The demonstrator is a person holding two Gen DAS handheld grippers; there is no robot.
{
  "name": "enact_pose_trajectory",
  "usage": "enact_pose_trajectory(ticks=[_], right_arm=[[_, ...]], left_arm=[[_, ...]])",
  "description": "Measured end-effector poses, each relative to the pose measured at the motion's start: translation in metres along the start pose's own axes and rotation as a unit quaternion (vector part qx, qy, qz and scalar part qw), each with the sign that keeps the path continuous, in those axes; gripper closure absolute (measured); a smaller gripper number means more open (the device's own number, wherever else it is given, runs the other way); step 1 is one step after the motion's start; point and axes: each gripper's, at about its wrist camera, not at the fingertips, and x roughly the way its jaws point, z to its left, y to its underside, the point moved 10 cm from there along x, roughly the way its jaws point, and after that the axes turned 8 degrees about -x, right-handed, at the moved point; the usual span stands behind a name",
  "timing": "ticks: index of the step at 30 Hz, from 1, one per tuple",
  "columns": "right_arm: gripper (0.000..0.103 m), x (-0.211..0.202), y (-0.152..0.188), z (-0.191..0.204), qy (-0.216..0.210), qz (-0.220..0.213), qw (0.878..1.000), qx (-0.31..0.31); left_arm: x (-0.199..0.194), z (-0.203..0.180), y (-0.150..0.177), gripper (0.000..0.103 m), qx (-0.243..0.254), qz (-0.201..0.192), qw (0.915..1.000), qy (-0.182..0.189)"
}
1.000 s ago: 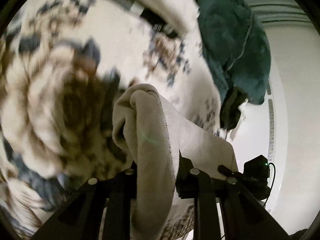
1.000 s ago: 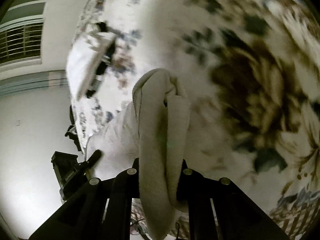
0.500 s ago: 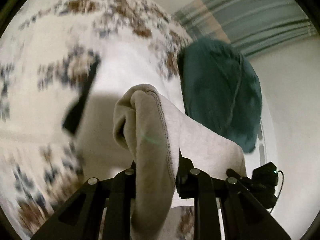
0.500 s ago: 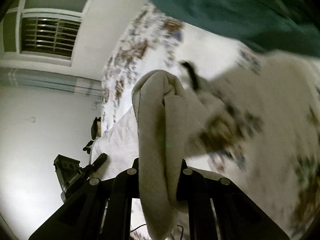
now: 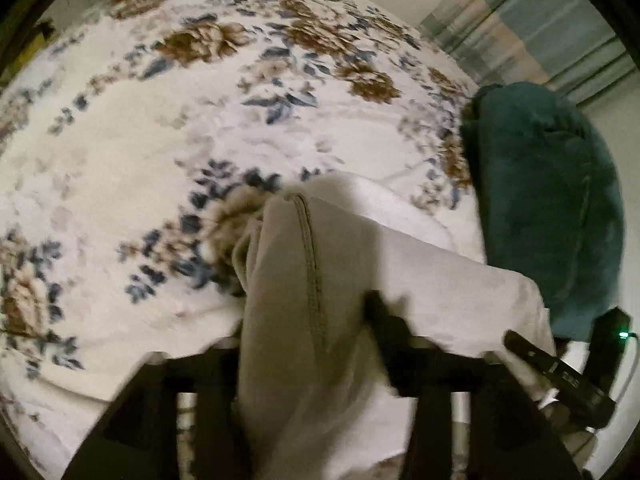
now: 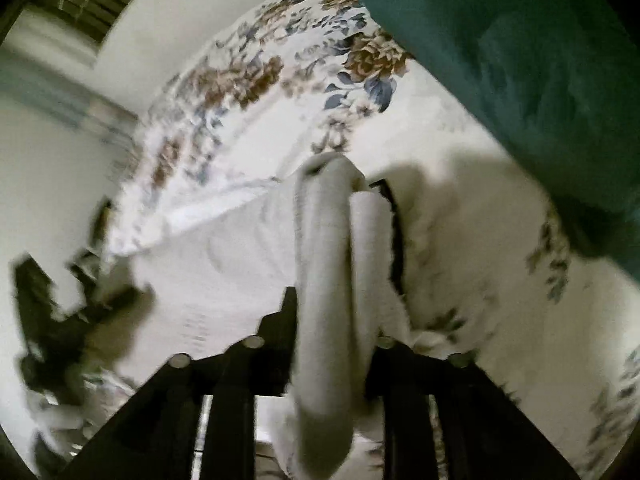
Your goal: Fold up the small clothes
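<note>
Beige garment (image 5: 304, 280), pinched by your left gripper (image 5: 304, 320) and right gripper (image 6: 332, 312), looks soft, light, limp; grip the seamed edges.

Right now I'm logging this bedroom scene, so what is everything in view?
Beige garment: one, light beige, stretched between both grippers above the bed.
Teal garment: one, dark teal, lying on the bedspread to the right.
Bedspread: one, white with brown and blue flowers, beneath everything.
Curtain: one, striped blue and tan, behind the bed.
Window blind: one, dark slats, upper left.
Left gripper: black, shut on the beige garment.
Right gripper: black, shut on the beige garment.
</note>
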Motion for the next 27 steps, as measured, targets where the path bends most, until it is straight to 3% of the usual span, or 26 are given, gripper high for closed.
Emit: enact_pose_trajectory(ticks=[2,3,4,5,8,11,15,18,27], right_arm=[[0.033,0.000,0.002,-0.002,0.062,0.010,0.998,-0.031],[0.024,-0.003,0.006,-0.003,0.081,0.011,0.996,-0.039],[0.012,-0.006,0.009,-0.005,0.113,0.012,0.992,-0.050],[0.004,-0.010,0.012,-0.005,0.131,0.011,0.990,-0.056],[0.002,-0.024,0.025,-0.006,0.188,0.004,0.979,-0.078],[0.000,-0.040,0.041,0.003,0.205,-0.002,0.975,-0.088],[0.000,-0.068,0.058,0.021,0.214,-0.013,0.971,-0.103],[0.000,-0.099,0.071,0.035,0.212,-0.025,0.972,-0.102],[0.000,-0.233,0.118,0.065,0.218,-0.085,0.968,-0.088]], left_arm=[[-0.008,0.003,0.000,0.036,-0.005,-0.016,0.9998,-0.010],[-0.015,0.003,0.001,0.025,-0.003,-0.029,0.9994,-0.018],[-0.020,0.003,0.002,0.008,0.001,-0.041,0.9988,-0.026],[-0.023,0.002,0.001,0.001,0.006,-0.049,0.9983,-0.031],[-0.034,-0.002,0.010,0.000,0.032,-0.073,0.9946,-0.067],[-0.043,-0.006,0.025,0.000,0.043,-0.083,0.9917,-0.089],[-0.059,-0.018,0.046,0.000,0.065,-0.087,0.9879,-0.110],[-0.083,-0.030,0.064,0.000,0.092,-0.101,0.9806,-0.140],[-0.191,-0.059,0.124,0.000,0.117,-0.149,0.9712,-0.145]])
